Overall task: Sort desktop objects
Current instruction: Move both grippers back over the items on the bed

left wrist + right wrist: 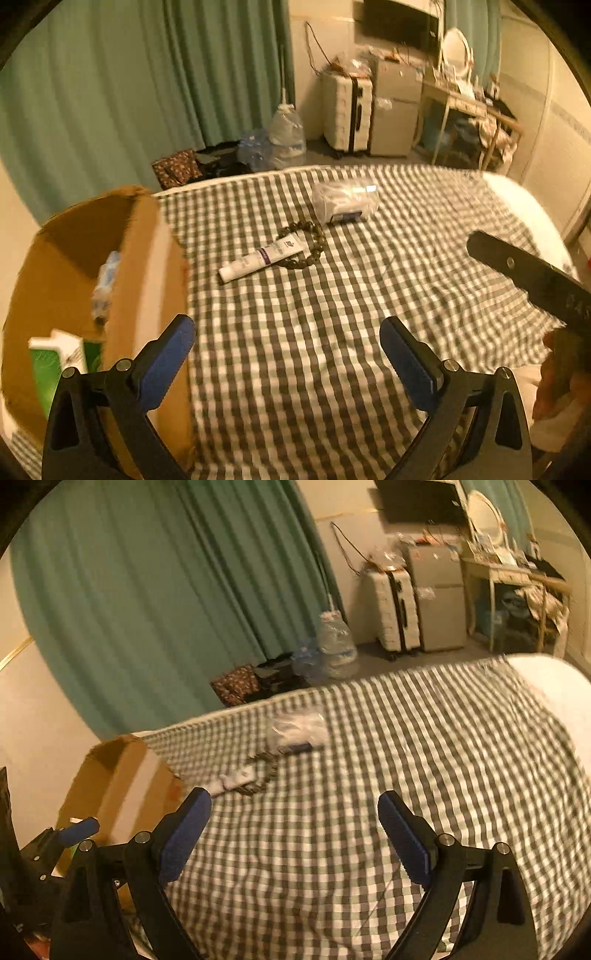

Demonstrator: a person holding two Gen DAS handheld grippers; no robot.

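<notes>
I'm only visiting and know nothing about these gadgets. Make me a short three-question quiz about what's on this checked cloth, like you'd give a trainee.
1. True or false: the white tube lies partly across the bead bracelet.
2. Which item on the checked cloth lies farthest from the cardboard box? A) the tube B) the bracelet C) the clear plastic packet
3. Fill in: neither the left gripper nor the right gripper holds anything; both stand ____.

Key: 1 true; 2 C; 3 open.
</notes>
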